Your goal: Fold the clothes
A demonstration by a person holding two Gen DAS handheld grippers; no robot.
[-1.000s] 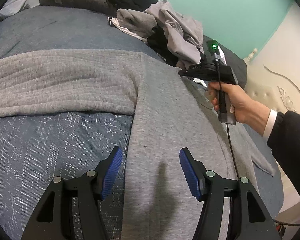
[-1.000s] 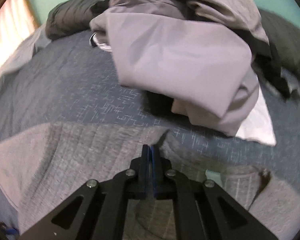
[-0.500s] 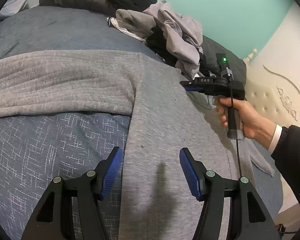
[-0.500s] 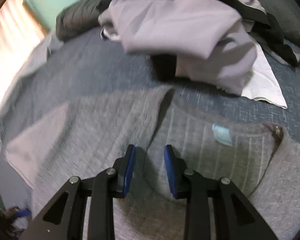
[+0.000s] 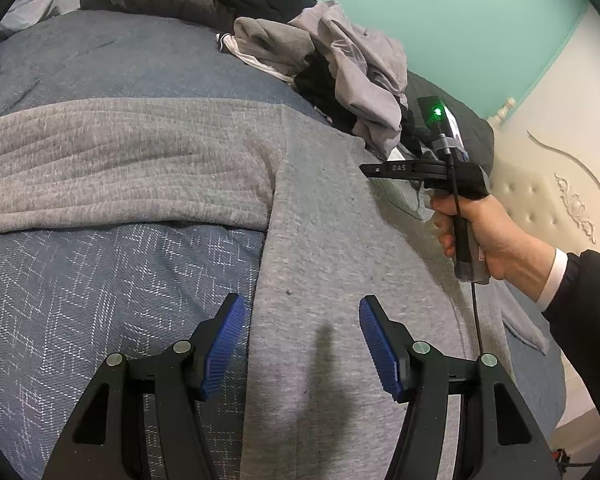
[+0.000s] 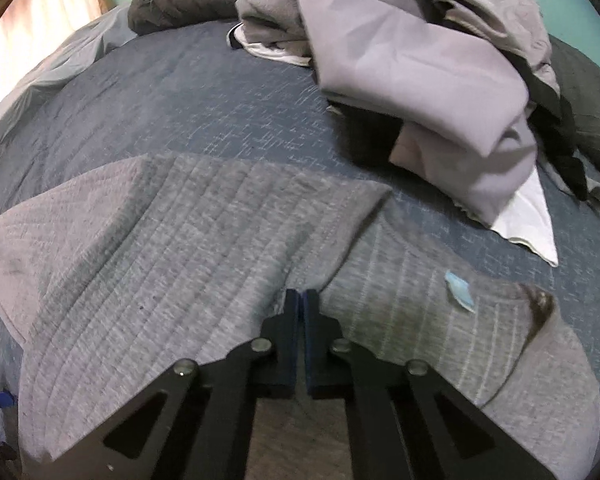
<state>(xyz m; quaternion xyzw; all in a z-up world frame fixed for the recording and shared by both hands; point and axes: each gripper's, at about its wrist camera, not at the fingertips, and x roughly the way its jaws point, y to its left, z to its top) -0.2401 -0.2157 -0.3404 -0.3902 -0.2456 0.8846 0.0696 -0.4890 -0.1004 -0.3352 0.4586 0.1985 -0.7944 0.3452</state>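
I had the grey sweatshirt [image 5: 332, 248] laid flat on the blue patterned bedspread [image 5: 100, 300], its body running away from the left wrist camera and one ribbed sleeve [image 5: 120, 168] stretched out to the left. My left gripper [image 5: 300, 344] stood wide open above the lower part of the body; the left blue pad [image 5: 224, 340] sat over the garment's side edge where it met the bedspread, and the right pad over grey fabric. I could not tell whether the pads touched the cloth. My right gripper [image 6: 301, 312] was at the shoulder, near the collar, with its two pads pressed together; the fabric bunched at the tips, where the sleeve seam met the body, so the pads appeared to pinch the sweatshirt. In the left wrist view, the right hand [image 5: 488, 236] held that tool by its handle over the upper chest. A pile of unfolded clothes [image 6: 420, 60] lay beyond the sweatshirt, apart from both grippers.
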